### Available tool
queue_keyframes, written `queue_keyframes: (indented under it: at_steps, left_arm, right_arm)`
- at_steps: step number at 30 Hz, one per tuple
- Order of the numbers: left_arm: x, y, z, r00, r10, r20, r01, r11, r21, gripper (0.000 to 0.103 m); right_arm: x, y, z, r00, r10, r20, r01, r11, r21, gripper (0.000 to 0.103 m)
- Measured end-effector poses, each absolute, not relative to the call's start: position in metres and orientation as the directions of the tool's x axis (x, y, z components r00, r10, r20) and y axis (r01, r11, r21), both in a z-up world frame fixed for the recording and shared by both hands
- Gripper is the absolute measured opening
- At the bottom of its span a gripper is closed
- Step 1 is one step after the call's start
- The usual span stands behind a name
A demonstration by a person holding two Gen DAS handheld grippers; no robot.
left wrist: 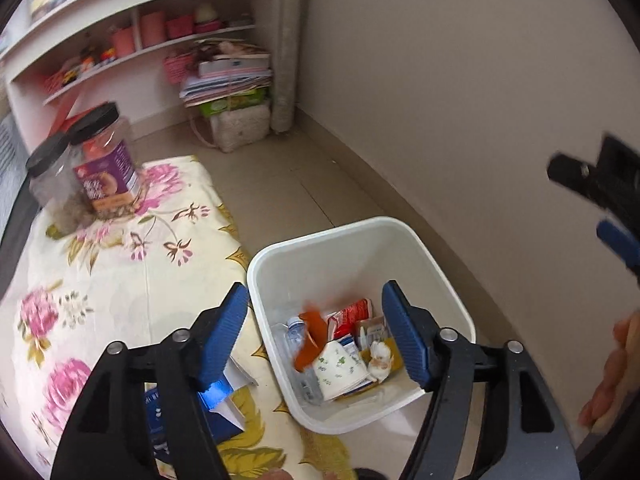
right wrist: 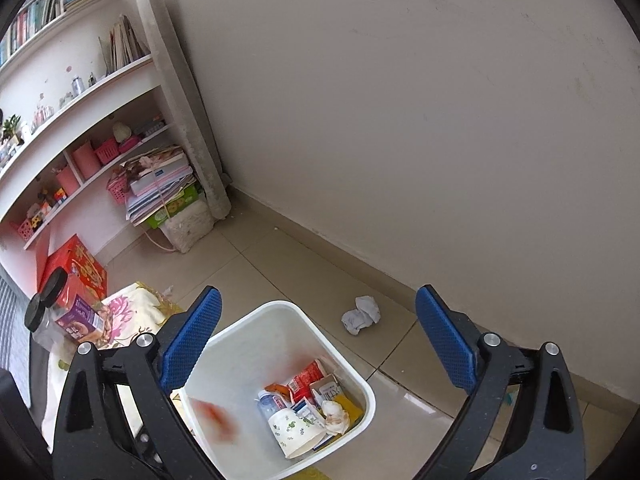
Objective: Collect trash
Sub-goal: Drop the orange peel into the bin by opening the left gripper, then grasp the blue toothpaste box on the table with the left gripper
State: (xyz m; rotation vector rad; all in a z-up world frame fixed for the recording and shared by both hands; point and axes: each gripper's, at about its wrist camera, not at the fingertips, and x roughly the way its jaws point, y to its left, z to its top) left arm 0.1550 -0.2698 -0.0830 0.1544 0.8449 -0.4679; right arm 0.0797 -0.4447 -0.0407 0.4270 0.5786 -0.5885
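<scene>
A white trash bin [left wrist: 320, 232] stands on the tiled floor beside a flowered cloth. It holds a paper cup [left wrist: 340, 372], a red packet [left wrist: 352, 316], a clear bottle and crumpled tissue. My left gripper [left wrist: 315, 292] hangs open over the bin. A blurred orange wrapper [left wrist: 310, 336] shows below it inside the bin, touching neither pad. From the right wrist, the bin [right wrist: 256, 312] lies under my right gripper [right wrist: 320, 292], which is wide open and empty, and the wrapper [right wrist: 216, 420] is a red smear. A crumpled white paper [right wrist: 361, 314] lies on the floor behind the bin.
Two black-lidded jars [left wrist: 106, 164] stand on the flowered cloth [left wrist: 120, 280], and a blue box [left wrist: 224, 412] lies under my left finger. A stack of books [right wrist: 160, 184] and a red box [right wrist: 76, 268] sit by the white shelves. The wall runs close on the right.
</scene>
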Motion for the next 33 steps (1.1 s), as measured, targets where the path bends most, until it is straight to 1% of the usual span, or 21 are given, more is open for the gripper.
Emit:
queue_keyframes:
  at_steps: [1, 2, 5, 9, 13, 15, 18, 21, 25, 28, 30, 31, 33]
  left_arm:
    - [0.155, -0.270, -0.083, 0.566, -0.335, -0.753, 0.468, 0.883, -0.040, 0.074]
    - [0.155, -0.269, -0.084, 0.560, -0.332, -0.759, 0.483, 0.875, -0.027, 0.075]
    - [0.160, -0.263, -0.083, 0.530, -0.330, -0.781, 0.520, 0.854, -0.008, 0.076]
    - [0.166, -0.252, -0.083, 0.507, -0.292, -0.811, 0.558, 0.828, 0.051, 0.076]
    - [0.172, -0.240, -0.092, 0.437, -0.256, -0.862, 0.614, 0.786, 0.078, 0.077]
    - [0.173, -0.235, -0.102, 0.389, -0.219, -0.895, 0.652, 0.752, 0.099, 0.079]
    - [0.173, -0.228, -0.121, 0.338, -0.129, -0.932, 0.692, 0.706, 0.153, 0.079]
    - [0.170, -0.222, -0.142, 0.260, -0.064, -0.963, 0.732, 0.664, 0.154, 0.079]
    - [0.166, -0.214, -0.164, 0.233, 0.008, -0.972, 0.760, 0.623, 0.187, 0.079]
    - [0.170, -0.209, -0.173, 0.224, 0.019, -0.974, 0.755, 0.628, 0.186, 0.079]
    - [0.170, -0.205, -0.177, 0.220, 0.008, -0.976, 0.755, 0.632, 0.176, 0.077]
    - [0.169, -0.205, -0.178, 0.224, 0.009, -0.975, 0.757, 0.628, 0.180, 0.067]
    - [0.165, -0.202, -0.177, 0.252, 0.006, -0.968, 0.762, 0.615, 0.202, 0.059]
  right_arm:
    - [0.079, -0.444, -0.040, 0.684, -0.391, -0.616, 0.621, 0.754, 0.212, 0.095]
    - [0.080, -0.443, -0.040, 0.685, -0.389, -0.615, 0.619, 0.756, 0.212, 0.095]
    - [0.081, -0.437, -0.039, 0.690, -0.380, -0.616, 0.609, 0.765, 0.210, 0.096]
    - [0.086, -0.430, -0.039, 0.693, -0.357, -0.626, 0.587, 0.784, 0.203, 0.096]
    - [0.093, -0.422, -0.041, 0.689, -0.330, -0.645, 0.565, 0.803, 0.192, 0.096]
    - [0.096, -0.419, -0.041, 0.691, -0.320, -0.649, 0.556, 0.809, 0.193, 0.096]
    - [0.099, -0.415, -0.042, 0.688, -0.306, -0.658, 0.545, 0.817, 0.189, 0.096]
    - [0.103, -0.412, -0.045, 0.681, -0.285, -0.674, 0.532, 0.825, 0.190, 0.096]
    - [0.107, -0.405, -0.048, 0.673, -0.270, -0.689, 0.515, 0.839, 0.174, 0.096]
    - [0.110, -0.400, -0.051, 0.665, -0.261, -0.700, 0.502, 0.850, 0.160, 0.096]
    - [0.114, -0.397, -0.053, 0.657, -0.253, -0.710, 0.496, 0.855, 0.155, 0.096]
    - [0.115, -0.396, -0.054, 0.656, -0.249, -0.713, 0.494, 0.856, 0.155, 0.096]
    - [0.118, -0.394, -0.055, 0.654, -0.241, -0.717, 0.491, 0.856, 0.160, 0.096]
